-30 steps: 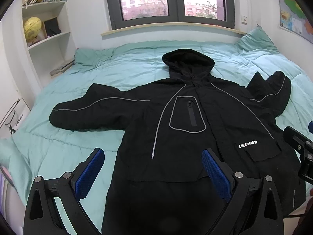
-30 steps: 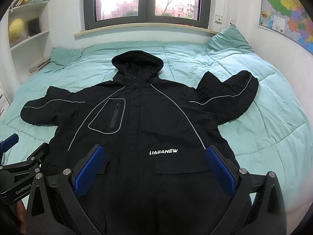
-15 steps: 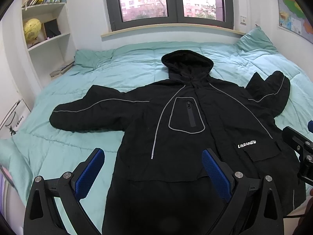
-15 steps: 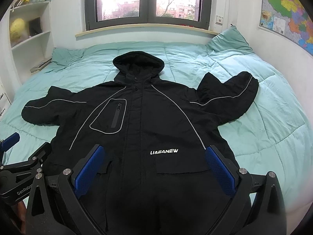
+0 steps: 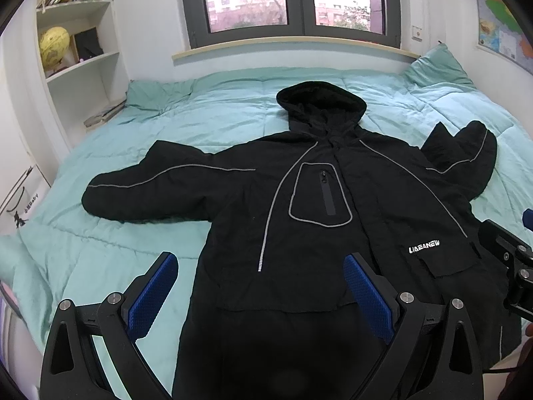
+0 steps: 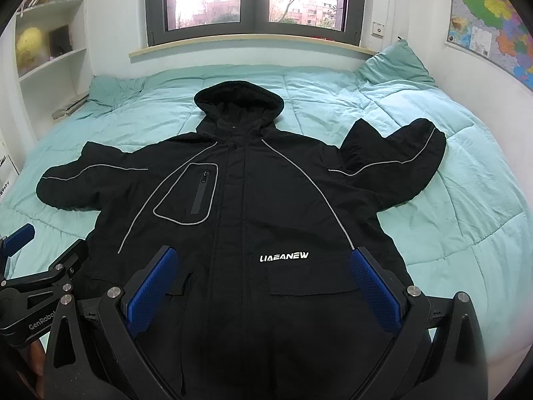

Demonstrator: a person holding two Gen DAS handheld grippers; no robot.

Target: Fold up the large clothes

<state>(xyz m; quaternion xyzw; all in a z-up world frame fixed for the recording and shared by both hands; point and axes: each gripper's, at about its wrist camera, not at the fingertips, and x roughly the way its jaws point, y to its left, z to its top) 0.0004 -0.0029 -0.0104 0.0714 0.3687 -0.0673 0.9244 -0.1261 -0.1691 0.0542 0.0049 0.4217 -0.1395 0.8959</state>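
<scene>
**Black Jacket Spread Flat on Teal Bed**

Teal bedding (image 5: 206,123) covered the whole bed under a dark-framed window (image 6: 255,0) when we held both tools above the foot of the mattress. We saw the black hooded jacket (image 6: 266,206) lying front-up on the quilt, its hood (image 5: 321,103) pointing toward the window and its hem nearest us. The sleeve on our left (image 5: 156,186) stretched straight out across the bedding, while the sleeve on our right (image 6: 396,163) was bent, its cuff end doubled back toward the shoulder. White lettering, "LIAEANEW" (image 6: 283,257), sat above a flap pocket, and grey piping outlined a zipped chest pocket (image 5: 319,196). Our left tool (image 5: 260,295) stood released, its blue pads (image 5: 151,295) spread wide over the jacket's lower left edge and gripping nothing. Our right tool (image 6: 263,291) was likewise released, its pads (image 6: 376,295) apart over the lower front, and we could not tell whether they touched the cloth. White shelves (image 5: 80,63) with books and a yellow globe (image 5: 53,41) stood at our left; a coloured map (image 6: 489,16) hung on the wall at our right.
</scene>
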